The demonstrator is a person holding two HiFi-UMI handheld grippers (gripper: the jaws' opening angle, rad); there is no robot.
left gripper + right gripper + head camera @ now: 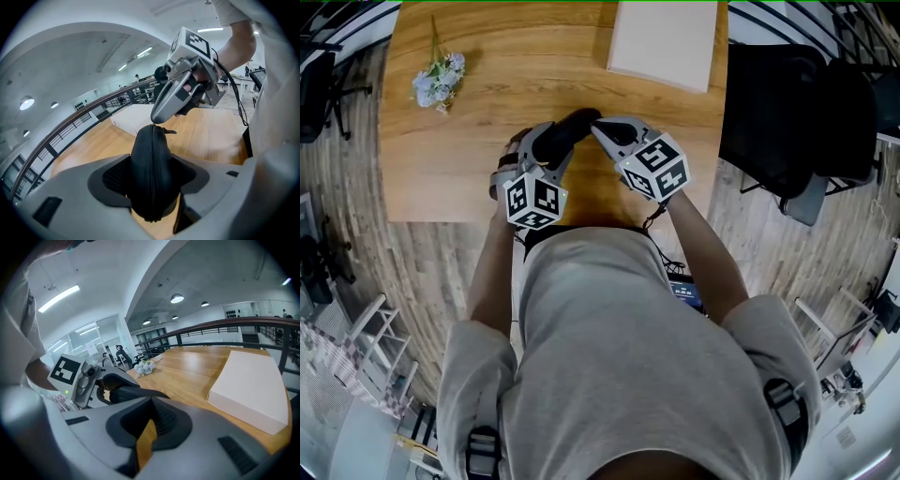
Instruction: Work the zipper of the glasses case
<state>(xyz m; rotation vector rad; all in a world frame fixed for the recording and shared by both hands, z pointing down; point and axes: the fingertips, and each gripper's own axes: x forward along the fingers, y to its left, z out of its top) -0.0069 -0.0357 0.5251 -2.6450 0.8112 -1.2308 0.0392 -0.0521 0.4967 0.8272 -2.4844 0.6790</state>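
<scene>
The black glasses case [569,128] [152,168] is held above the wooden table [469,159], clamped across its body by my left gripper [555,142] [152,187]. Its closed zipper line faces the left gripper view's camera. My right gripper [599,128] [154,121] [151,401] is shut, its tips pinching at the zipper's far end on the case's tip. A small metal tab [168,131] pokes out just beside those tips. In the right gripper view the case [127,393] shows just beyond the shut jaws.
A flat white box [664,42] [253,390] lies at the table's far right. A small bunch of pale flowers [439,80] [144,366] rests at the far left. A black chair [797,122] stands right of the table.
</scene>
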